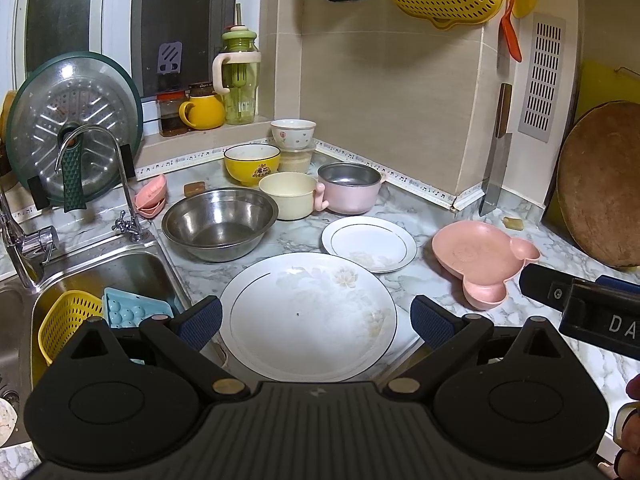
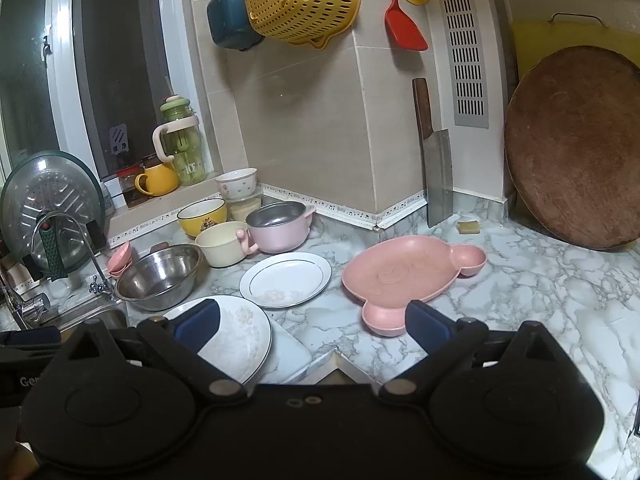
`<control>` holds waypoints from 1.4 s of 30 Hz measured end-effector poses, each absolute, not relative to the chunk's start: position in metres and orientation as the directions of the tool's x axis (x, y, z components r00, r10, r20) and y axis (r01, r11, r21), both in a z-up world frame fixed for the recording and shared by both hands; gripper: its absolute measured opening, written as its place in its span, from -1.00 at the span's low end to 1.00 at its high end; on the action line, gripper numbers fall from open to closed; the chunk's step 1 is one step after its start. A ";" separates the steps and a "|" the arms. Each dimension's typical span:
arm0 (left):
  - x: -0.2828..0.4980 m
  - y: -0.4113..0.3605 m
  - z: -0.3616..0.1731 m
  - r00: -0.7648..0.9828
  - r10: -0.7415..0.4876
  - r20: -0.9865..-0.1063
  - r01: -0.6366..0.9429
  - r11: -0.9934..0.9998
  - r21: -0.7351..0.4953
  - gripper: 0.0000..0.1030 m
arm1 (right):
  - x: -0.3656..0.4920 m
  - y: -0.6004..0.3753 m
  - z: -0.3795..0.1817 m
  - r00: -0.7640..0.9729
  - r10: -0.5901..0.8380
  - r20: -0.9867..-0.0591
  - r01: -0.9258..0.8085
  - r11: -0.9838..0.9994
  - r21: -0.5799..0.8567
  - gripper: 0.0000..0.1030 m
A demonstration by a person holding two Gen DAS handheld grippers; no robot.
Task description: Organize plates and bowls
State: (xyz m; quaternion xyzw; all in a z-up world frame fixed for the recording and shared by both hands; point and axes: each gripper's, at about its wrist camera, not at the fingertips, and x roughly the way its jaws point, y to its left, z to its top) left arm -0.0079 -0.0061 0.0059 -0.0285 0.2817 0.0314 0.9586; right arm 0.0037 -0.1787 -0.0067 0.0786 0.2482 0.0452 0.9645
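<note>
While nothing is yet grasped, the large white plate (image 1: 308,316) lies on the marble counter (image 2: 540,280) directly ahead of the left gripper (image 1: 316,320), jaws spread wide either side of it. The smaller white plate (image 1: 369,243) sits just beyond. The pink bear-shaped dish (image 2: 400,274) lies nearest the right gripper (image 2: 312,326), also released. Plate near edges are hidden behind the gripper bodies.

The marble-patterned counter (image 1: 460,336) looks smooth and glossy. On it, the large white plate (image 1: 308,316) is glazed and shiny; behind the plate, the steel bowl (image 1: 219,222) is brushed metal. Right of the plate, the pink divided dish (image 2: 400,276) looks matt plastic. Farther right, the round wooden board (image 2: 576,148) is rough.
</note>
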 end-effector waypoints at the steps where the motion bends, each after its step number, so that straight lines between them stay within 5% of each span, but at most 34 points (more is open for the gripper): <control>1: -0.008 -0.006 0.006 0.839 0.046 -0.542 -0.077 0.996 -0.036 0.96 | 0.004 -0.179 -0.007 0.874 0.127 -0.469 -0.049 0.983 0.175 0.92; 33: 0.031 0.029 -0.014 0.808 0.070 -0.585 -0.135 0.989 -0.067 0.96 | 0.044 -0.169 -0.019 0.850 0.213 -0.482 -0.151 0.975 0.165 0.92; 42: 0.092 0.079 -0.052 0.715 0.094 -0.693 -0.184 0.981 -0.057 0.96 | 0.107 -0.153 -0.056 0.750 0.263 -0.607 -0.175 0.964 0.200 0.80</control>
